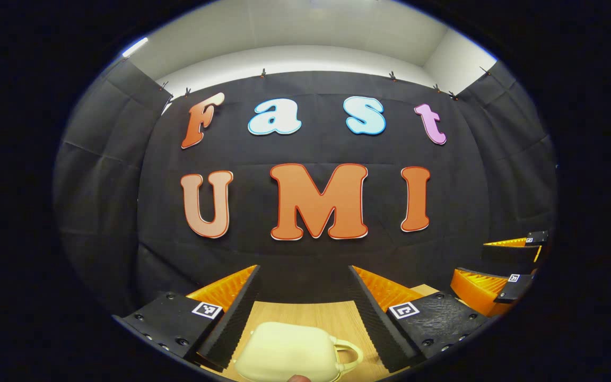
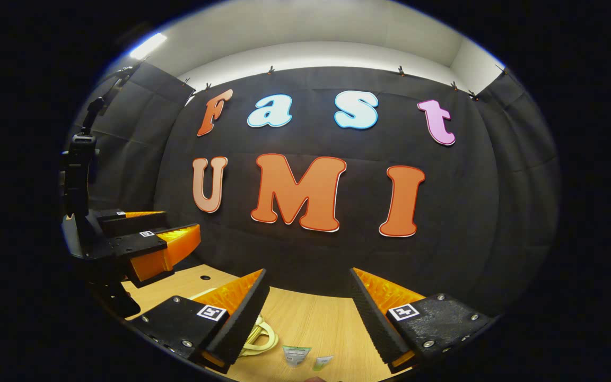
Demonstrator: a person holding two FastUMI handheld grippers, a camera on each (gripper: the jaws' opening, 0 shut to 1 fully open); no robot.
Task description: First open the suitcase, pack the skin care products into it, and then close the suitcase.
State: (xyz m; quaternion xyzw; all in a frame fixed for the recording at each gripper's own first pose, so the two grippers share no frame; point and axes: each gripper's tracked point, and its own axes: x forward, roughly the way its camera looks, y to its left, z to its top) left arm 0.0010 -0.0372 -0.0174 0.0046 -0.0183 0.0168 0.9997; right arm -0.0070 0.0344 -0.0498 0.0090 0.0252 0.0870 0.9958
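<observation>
Between the spread fingers of the left tool [image 1: 305,297], at the very bottom of the left gripper view, a small cream-coloured suitcase [image 1: 289,353] is seen lying on the wooden worktop [image 1: 332,315]. Its lid is down, so nothing of its contents can be told. A looped handle [image 1: 349,354] projects from its right side, towards the right finger. The left tool is held wide, with neither finger touching the case, and its fingers are raised above the case rather than around it.

At the right edge of the same view the right tool [image 1: 502,265] is seen, well apart from the case, over the far right part of the worktop.

In the right gripper view the right tool [image 2: 308,302] is likewise held wide, and nothing is gripped between its fingers. Just beside its left finger the cream handle [image 2: 260,337] of the suitcase is partly visible, the rest of the case being hidden behind that finger. Between the fingers, low on the worktop [image 2: 311,318], two small skin care sachets [image 2: 305,358] lie flat, near each other and just right of the handle. Their print is too small to be made out.

To the left in this view the left tool [image 2: 146,239] is seen from the side, raised above the worktop. Behind everything the black cloth wall [image 2: 470,212] closes the booth.
</observation>
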